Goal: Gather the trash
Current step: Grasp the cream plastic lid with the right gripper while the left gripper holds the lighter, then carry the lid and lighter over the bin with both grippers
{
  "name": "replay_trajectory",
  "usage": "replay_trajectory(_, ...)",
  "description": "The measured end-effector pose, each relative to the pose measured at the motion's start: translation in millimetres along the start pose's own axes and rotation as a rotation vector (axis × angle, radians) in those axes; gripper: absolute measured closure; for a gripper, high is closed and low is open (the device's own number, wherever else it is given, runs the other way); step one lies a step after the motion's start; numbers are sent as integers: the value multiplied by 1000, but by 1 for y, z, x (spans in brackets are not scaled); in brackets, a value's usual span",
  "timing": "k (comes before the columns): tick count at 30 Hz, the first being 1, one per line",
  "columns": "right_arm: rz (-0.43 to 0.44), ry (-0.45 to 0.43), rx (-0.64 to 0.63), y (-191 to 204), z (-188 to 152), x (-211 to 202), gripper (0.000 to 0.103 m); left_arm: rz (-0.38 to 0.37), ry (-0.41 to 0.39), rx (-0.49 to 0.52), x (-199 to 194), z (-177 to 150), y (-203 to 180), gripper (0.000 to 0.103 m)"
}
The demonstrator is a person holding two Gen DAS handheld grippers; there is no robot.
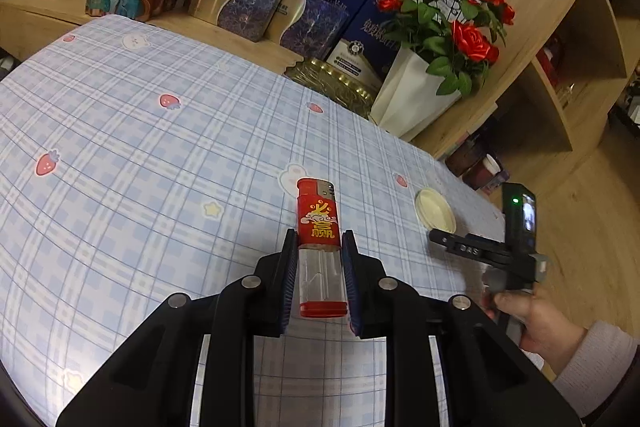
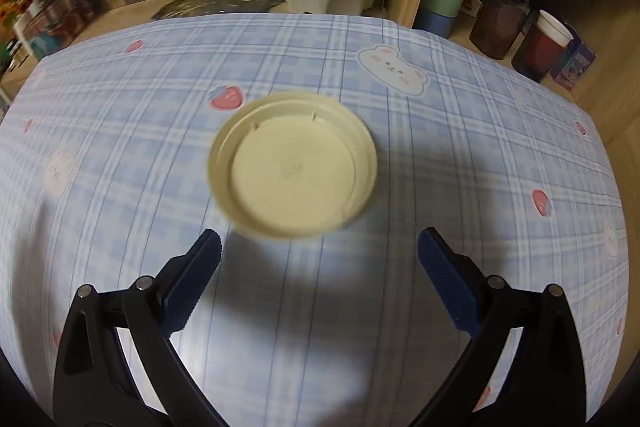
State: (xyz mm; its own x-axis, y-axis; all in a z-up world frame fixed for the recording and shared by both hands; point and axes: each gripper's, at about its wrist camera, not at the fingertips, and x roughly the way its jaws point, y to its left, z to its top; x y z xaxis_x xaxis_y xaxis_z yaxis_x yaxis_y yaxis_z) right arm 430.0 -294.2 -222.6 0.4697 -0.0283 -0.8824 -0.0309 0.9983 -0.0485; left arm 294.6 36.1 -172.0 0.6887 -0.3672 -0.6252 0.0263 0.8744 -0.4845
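Note:
My left gripper (image 1: 319,241) is shut on a red and clear lighter (image 1: 320,227) and holds it above the blue checked tablecloth (image 1: 140,147). A cream plastic lid (image 2: 293,165) lies upside down on the cloth; it also shows in the left wrist view (image 1: 435,209), to the right of the lighter. My right gripper (image 2: 319,247) is open and empty, its fingers just short of the lid's near rim. In the left wrist view the right gripper (image 1: 440,239) is seen from the side, next to the lid.
A white vase of red roses (image 1: 424,67), gift boxes (image 1: 248,3) and a gold tray (image 1: 336,83) stand along the wooden shelf behind the table. A wooden shelving unit (image 1: 560,47) with cups (image 2: 544,43) stands at the right. The table's right edge is near the lid.

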Motion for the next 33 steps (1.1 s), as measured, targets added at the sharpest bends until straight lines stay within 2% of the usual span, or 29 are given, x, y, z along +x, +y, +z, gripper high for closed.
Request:
replay_trajectory(7,2,4,72,0,20,18,6,-2,-8,-11,-16,4,13,81)
replay_trajectory(14,-27,-12,35,14,30,21,6,-3,-17,-14,-30,0,19,81)
replay_trajectory(16,5,-9,42,13,30,23,10,-2,-12,-18,-31,-2,20,81)
replay_trajectory(17,24,-18,42,14,30,21,18,-1,-9,-19,-32,-4,20,81)
replay_trajectory(18,26,-26,39,15,29,19,18,0,-8,-18,-33,-5,21,82)
replay_trajectory(23,40,-81,-10,26,18,-2,20,-2,-6,-19,-39,-9,21,82)
replay_trajectory(33,174,-157,-77,52,-38,-69,20,-23,13,-3,-61,-31,10,82)
